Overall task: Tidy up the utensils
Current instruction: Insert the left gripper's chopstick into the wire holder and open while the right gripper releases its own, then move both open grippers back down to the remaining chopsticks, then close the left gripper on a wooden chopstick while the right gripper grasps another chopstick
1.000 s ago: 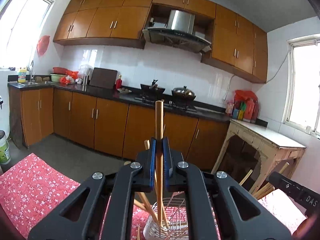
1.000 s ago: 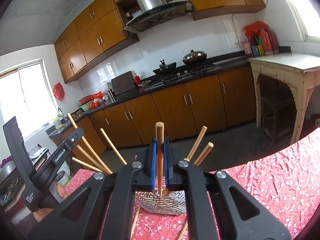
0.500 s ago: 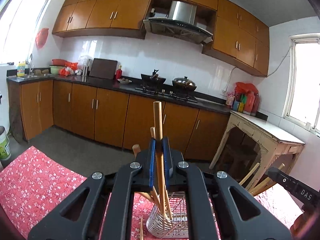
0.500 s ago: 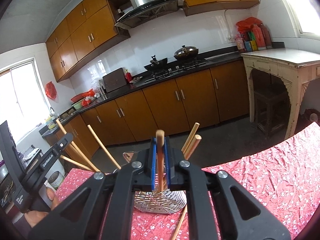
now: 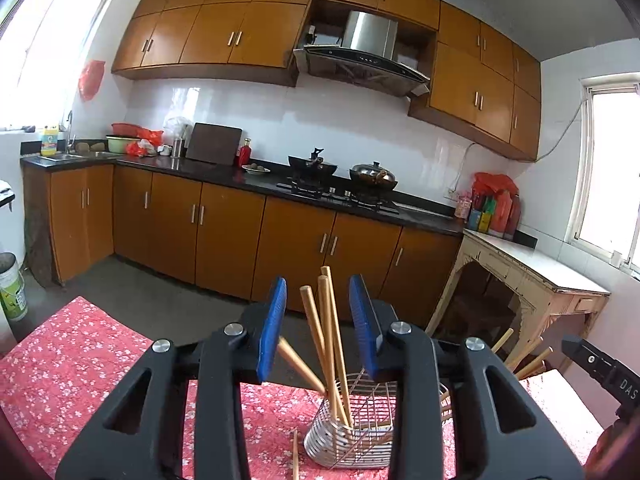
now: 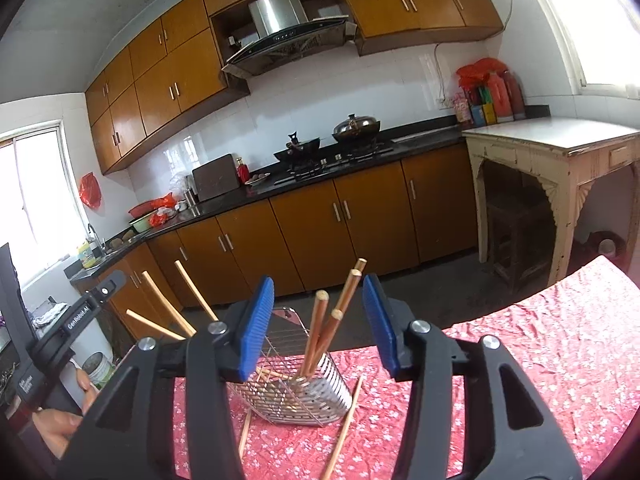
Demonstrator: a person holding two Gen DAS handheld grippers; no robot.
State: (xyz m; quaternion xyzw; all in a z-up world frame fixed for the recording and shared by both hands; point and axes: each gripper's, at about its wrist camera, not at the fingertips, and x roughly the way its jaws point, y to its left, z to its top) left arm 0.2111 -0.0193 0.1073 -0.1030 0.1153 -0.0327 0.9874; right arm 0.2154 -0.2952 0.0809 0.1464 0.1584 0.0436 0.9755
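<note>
Both grippers, left gripper (image 5: 318,328) and right gripper (image 6: 318,326), now spread, each chopstick dropped into the wire holder (image 6: 296,396) at lower centre; loose chopsticks (image 6: 344,428) on the cloth remain.

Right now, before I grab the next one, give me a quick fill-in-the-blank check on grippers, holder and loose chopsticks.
1. The left gripper has its jaws ____.
2. The right gripper grips ____.
3. The chopsticks stand inside the metal ____.
4. Loose chopsticks lie on the red floral ____.

Missing words: open; nothing; holder; tablecloth
</note>
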